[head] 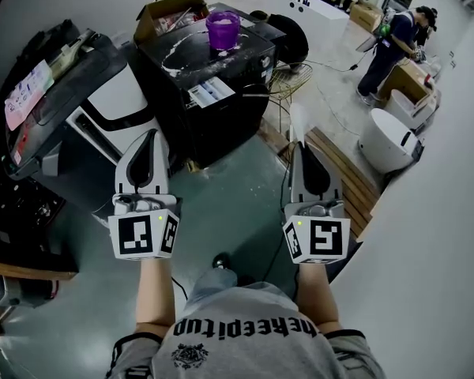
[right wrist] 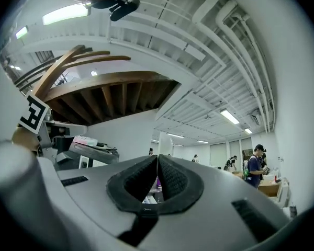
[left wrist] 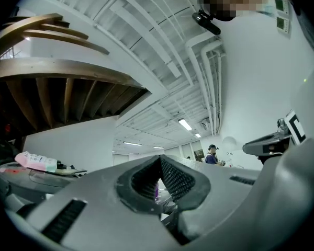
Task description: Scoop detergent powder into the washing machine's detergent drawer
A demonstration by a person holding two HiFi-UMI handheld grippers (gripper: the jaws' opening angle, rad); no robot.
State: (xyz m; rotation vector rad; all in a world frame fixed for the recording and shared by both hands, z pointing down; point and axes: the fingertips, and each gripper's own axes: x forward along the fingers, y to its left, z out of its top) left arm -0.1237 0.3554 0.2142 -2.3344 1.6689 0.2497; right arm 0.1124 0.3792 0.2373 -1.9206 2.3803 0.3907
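A purple tub (head: 223, 28) stands on top of a black washing machine (head: 221, 125), with white powder smeared over the top around it. I cannot pick out a drawer or a scoop. My left gripper (head: 148, 136) and right gripper (head: 298, 144) are held side by side over the floor, short of the machine, pointing forward. Both are shut and hold nothing. In the left gripper view the left gripper (left wrist: 159, 158) has its pads meeting at the tips, and the right gripper (right wrist: 157, 157) shows the same in its own view. A purple sliver shows through the gap below each tip.
A white and black appliance (head: 103, 109) with clutter on it stands to the left. Behind the black machine lies an open cardboard box (head: 167, 13). On the right are a wooden pallet (head: 344, 172), a white round tub (head: 387, 140) and a person (head: 389, 50) at a bench.
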